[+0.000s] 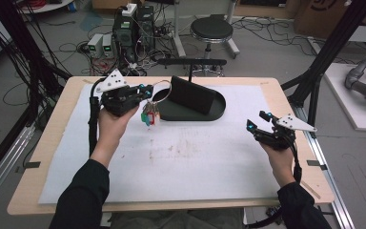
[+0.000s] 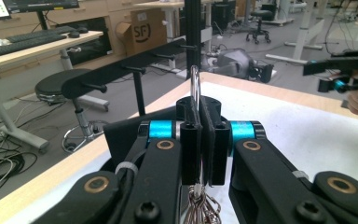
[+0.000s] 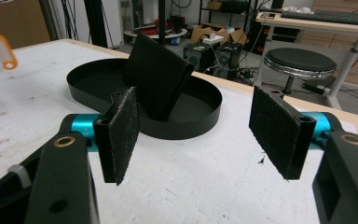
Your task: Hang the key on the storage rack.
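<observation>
White padding covers the bench [image 1: 195, 157], with a black oval tray [image 1: 217, 110] near the far edge. Left tongs [image 1: 146, 91] are clamped on a metal key ring [image 1: 162, 90], keys and tags [image 1: 150, 116] dangling just beside the tray. Right tongs [image 1: 257, 121] sit wide apart, holding nothing.

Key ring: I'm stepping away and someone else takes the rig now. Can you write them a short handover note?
Left claw: shut on the key ring, held above the white mat; the keys and tags hang below it.
Right claw: open, holding nothing, over the mat's right side.
Black oval tray with its upright stand sits at the mat's far edge, just beside the ring.
Done: ring picked up.
Left: probably placing the ring at the tray or stand.
</observation>
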Motion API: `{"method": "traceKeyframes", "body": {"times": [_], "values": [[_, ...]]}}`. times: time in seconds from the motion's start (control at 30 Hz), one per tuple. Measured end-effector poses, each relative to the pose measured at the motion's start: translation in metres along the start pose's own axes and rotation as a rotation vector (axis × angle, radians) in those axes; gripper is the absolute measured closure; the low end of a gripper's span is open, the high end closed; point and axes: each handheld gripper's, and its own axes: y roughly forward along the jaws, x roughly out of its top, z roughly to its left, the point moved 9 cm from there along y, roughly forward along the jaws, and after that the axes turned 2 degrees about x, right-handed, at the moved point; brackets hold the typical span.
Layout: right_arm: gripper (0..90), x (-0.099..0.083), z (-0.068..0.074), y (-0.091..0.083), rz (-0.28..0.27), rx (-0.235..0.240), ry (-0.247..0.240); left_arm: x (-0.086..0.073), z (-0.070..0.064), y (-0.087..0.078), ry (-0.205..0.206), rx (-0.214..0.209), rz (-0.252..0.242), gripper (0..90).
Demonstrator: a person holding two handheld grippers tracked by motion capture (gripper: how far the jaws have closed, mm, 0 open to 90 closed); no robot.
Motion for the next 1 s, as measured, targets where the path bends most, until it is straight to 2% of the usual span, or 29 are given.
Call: {"method": "traceKeyframes", "body": {"times": [0.07,0.23,0.37,0.67,0.83,1.0], "values": [[33.9,0.0,0.0,0.0,0.001,0.0,-0.003,0.003,0.005,0.004,-0.002,0.013,-0.009,86.7],[33.9,-0.001,0.0,-0.002,0.005,-0.004,0.003,0.007,0.019,0.018,-0.019,0.039,0.008,86.7],[33.9,-0.001,-0.002,-0.004,-0.001,-0.01,0.006,0.009,0.028,0.029,-0.041,0.045,0.01,86.7],[33.9,-0.002,-0.005,-0.005,-0.002,-0.014,0.002,0.009,0.042,0.054,-0.054,0.065,0.038,86.7],[33.9,-0.002,-0.005,-0.008,-0.003,-0.018,0.009,0.008,0.049,0.064,-0.071,0.079,0.036,86.7],[33.9,-0.003,-0.008,-0.011,-0.002,-0.027,0.01,0.003,0.054,0.068,-0.088,0.091,0.049,86.7]]}}
